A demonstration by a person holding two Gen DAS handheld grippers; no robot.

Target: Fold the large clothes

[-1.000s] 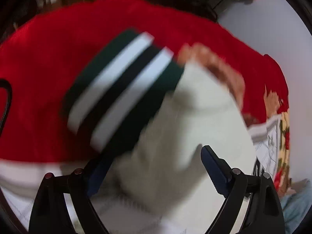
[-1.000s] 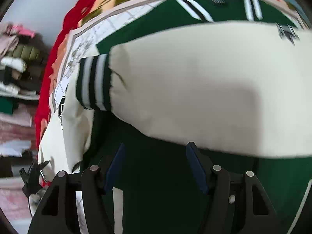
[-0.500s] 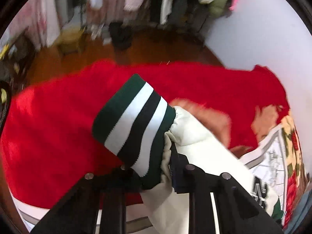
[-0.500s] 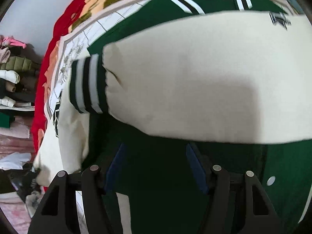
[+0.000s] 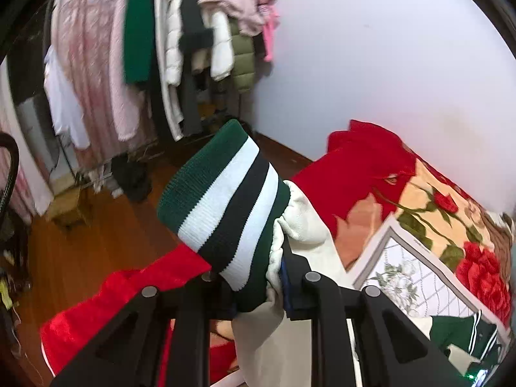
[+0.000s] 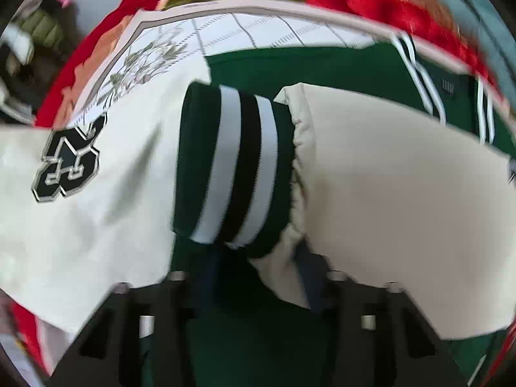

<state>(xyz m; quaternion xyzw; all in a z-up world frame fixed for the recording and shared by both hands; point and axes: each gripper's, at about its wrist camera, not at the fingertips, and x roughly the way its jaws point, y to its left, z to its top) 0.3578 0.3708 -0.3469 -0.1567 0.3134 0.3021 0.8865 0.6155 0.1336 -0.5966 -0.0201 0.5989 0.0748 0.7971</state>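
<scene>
A green varsity jacket [image 6: 322,67] with cream sleeves lies on a bed. My left gripper [image 5: 258,290] is shut on one sleeve's green-and-white striped cuff [image 5: 232,206] and holds it up off the bed; the cream sleeve [image 5: 303,222] hangs down from it. In the right wrist view the other cream sleeve [image 6: 403,200] lies across the green body, its striped cuff [image 6: 232,167] just ahead of my right gripper [image 6: 258,277]. The jaws stand apart around the cuff's end. A cream sleeve with a black number patch [image 6: 67,161] lies at the left.
The bed has a red blanket [image 5: 364,167] with a rose print [image 5: 477,258] and a white checked cloth [image 6: 258,29]. A rack of hanging clothes [image 5: 154,58] stands beyond the bed on a wooden floor [image 5: 96,225]. A pale wall [image 5: 387,48] is behind.
My left gripper shut on the striped cuff and lifted it high off the bed. My right gripper moved forward to the other sleeve's cuff, which now sits between its jaws.
</scene>
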